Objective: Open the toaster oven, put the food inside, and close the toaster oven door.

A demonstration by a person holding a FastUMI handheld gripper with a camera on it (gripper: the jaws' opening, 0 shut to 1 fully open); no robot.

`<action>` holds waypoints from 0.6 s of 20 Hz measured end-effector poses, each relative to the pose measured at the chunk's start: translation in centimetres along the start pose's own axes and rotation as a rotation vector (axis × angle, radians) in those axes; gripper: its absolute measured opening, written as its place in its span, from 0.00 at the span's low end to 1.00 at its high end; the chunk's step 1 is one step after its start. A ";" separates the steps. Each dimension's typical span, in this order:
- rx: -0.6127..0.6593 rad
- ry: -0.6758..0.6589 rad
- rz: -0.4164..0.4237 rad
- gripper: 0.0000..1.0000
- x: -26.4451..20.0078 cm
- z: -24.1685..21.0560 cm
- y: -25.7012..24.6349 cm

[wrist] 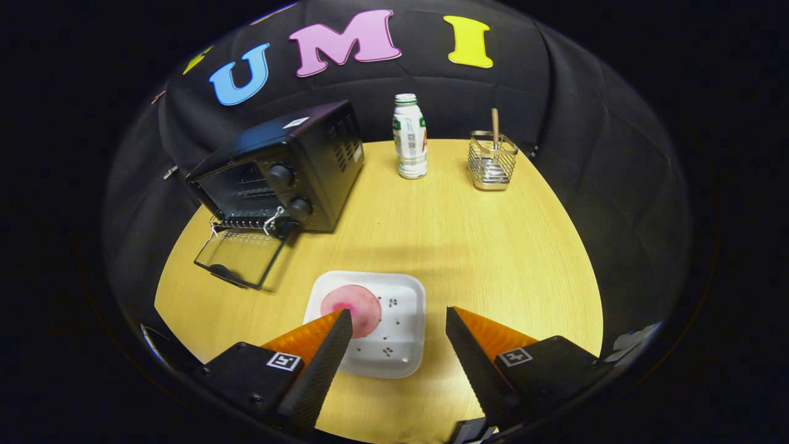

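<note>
Pink donut (351,308), one; gripper (399,320) open above.

Cloth-walled test booth (592,154), round wooden table (431,228)

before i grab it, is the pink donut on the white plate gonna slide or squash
The donut looks soft and glazed, so the open gripper may dent it or slip. It lies flat and seems unlikely to roll. The plate looks smooth and light, so a push could slide both across the table.
</note>
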State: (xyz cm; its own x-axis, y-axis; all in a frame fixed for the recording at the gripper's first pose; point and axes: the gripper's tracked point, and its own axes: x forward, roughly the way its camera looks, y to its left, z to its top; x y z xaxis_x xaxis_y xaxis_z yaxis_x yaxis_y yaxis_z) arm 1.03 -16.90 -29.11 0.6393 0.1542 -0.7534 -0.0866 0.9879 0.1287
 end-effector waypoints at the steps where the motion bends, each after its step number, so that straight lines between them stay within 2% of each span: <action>1: 0.001 0.013 -0.005 1.00 0.3 -0.4 -0.8; 7: 0.007 0.085 -0.011 0.99 1.7 -2.7 -3.6; 12: -0.046 0.139 0.022 0.99 4.0 -3.8 -2.5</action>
State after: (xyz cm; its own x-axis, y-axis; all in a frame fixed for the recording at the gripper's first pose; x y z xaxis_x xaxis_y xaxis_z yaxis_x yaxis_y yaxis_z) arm 0.96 -18.71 -34.92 0.5249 0.1736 -0.8333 -0.1362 0.9835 0.1191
